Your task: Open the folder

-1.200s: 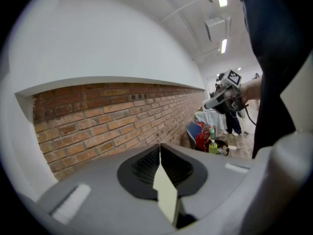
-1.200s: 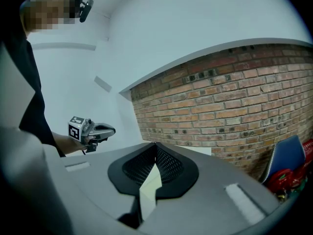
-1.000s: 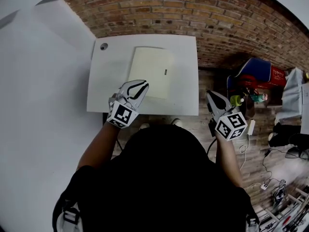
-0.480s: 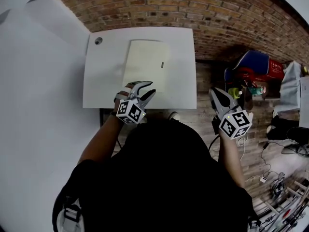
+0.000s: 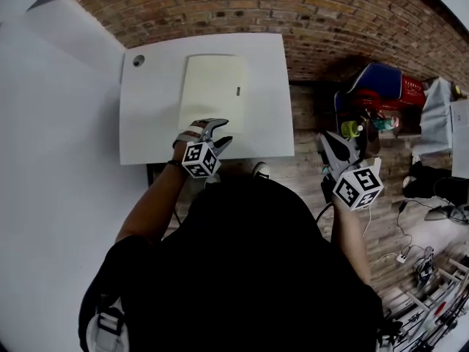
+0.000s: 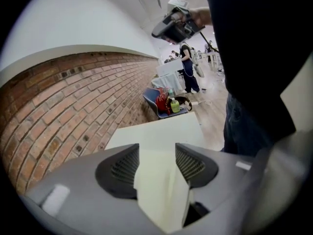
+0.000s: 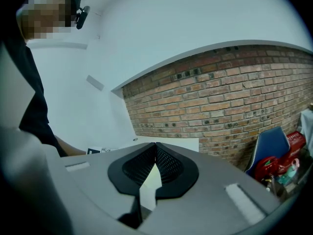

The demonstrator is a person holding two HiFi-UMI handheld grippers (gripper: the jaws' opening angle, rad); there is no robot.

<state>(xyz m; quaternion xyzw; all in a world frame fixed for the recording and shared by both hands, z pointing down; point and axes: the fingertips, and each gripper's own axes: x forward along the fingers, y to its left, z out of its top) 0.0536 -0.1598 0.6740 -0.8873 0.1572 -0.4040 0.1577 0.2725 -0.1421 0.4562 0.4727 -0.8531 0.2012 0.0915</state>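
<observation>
A cream folder (image 5: 212, 90) lies flat and closed on the white table (image 5: 146, 123), a small dark mark near its right edge. My left gripper (image 5: 226, 130) is low at the folder's near edge. In the left gripper view the folder (image 6: 161, 190) runs between the spread fingers of the left gripper (image 6: 156, 148). Its jaws have just been opening, and the pads do not press on the folder. My right gripper (image 5: 325, 139) hangs off the table's right side, over the brick floor. In its own view the right gripper (image 7: 155, 145) is shut on nothing.
A small round grey object (image 5: 138, 60) sits at the table's far left corner. A blue chair (image 5: 381, 94) with a red bag and a green bottle (image 5: 350, 129) stands to the right. A brick wall (image 5: 220, 13) runs behind the table, and a white wall is at the left.
My left gripper has come down toward the folder's near edge and its jaws have spread apart. The right gripper has drifted a little beside the table, still shut.
</observation>
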